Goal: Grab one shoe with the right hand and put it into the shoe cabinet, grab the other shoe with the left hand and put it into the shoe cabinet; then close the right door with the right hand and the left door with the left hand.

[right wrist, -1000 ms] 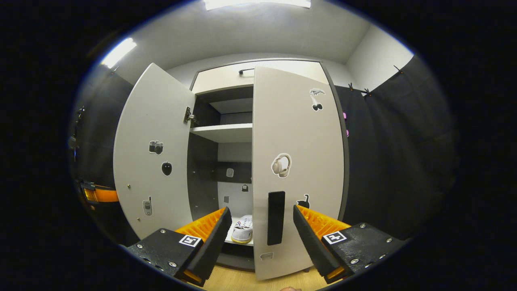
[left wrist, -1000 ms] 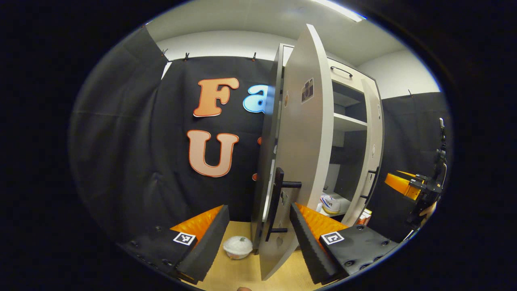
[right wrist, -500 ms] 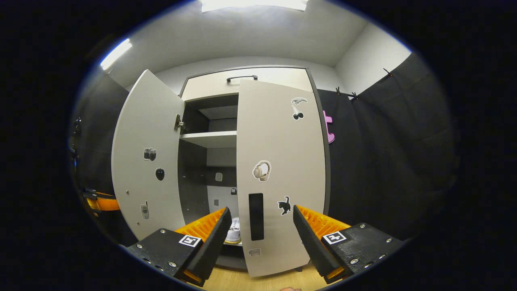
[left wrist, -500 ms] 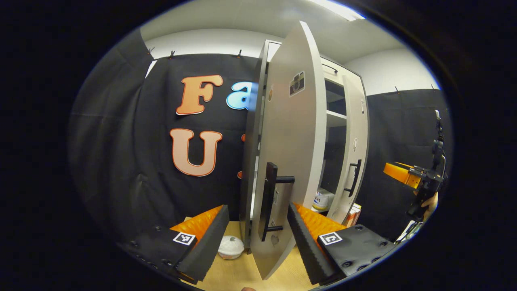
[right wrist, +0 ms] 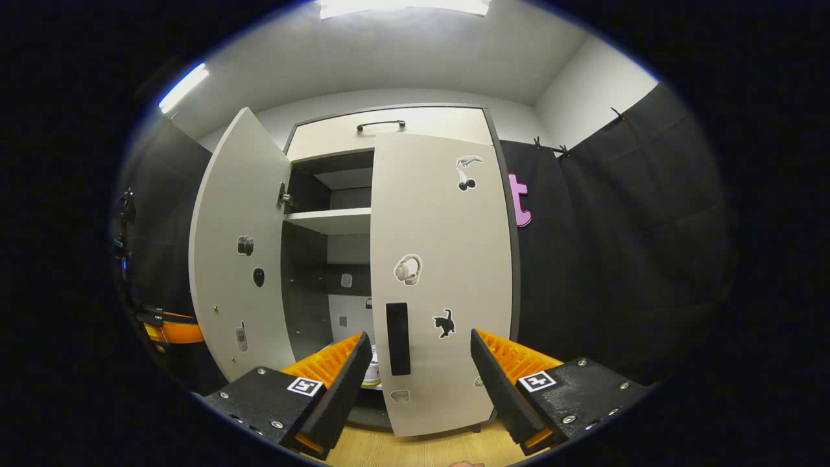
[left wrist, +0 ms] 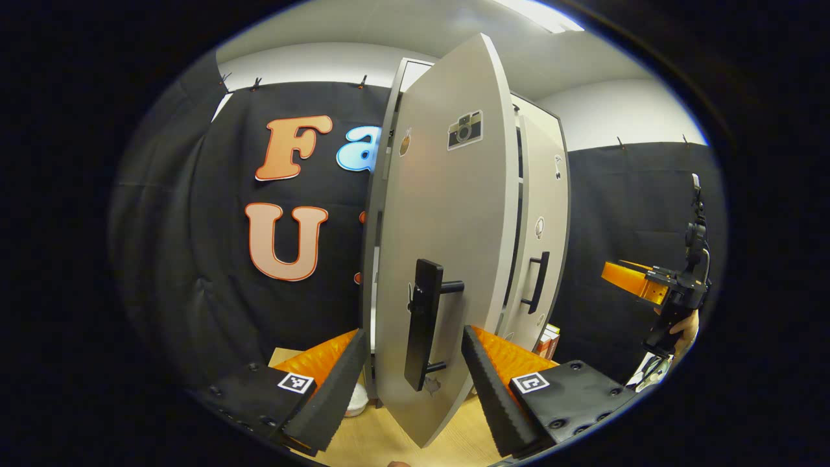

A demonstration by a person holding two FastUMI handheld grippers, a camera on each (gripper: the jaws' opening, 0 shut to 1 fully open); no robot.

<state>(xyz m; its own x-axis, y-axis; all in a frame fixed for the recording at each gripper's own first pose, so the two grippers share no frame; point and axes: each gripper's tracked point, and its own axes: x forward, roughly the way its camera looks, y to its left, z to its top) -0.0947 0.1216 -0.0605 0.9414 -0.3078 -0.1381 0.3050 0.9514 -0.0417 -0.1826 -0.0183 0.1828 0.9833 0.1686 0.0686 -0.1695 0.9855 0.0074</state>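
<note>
Left gripper view: my left gripper is spread wide with nothing held; the pale grey left door of the tall shoe cabinet stands on edge between the two fingers, partly open, its outer face angled toward me. Its long black bar handle hangs in the gap, just ahead of the fingertips, and I cannot tell whether either finger touches the door. A camera sticker sits high on the panel. Behind the door's lower corner a white round object lies on the light wooden floor, mostly hidden by my left finger. Past the door edge the grey right door lies almost flush with the cabinet front, a small box at its foot. Far right, my other gripper hovers well clear, a hand under it.

Right gripper view: my right gripper is also wide open and empty, facing the right door, which is nearly shut, its black handle between my fingers. The left door stands ajar, leaving a gap onto a white shelf. Low in that gap, a white shoe rests inside the cabinet, half hidden behind my left finger.
</note>
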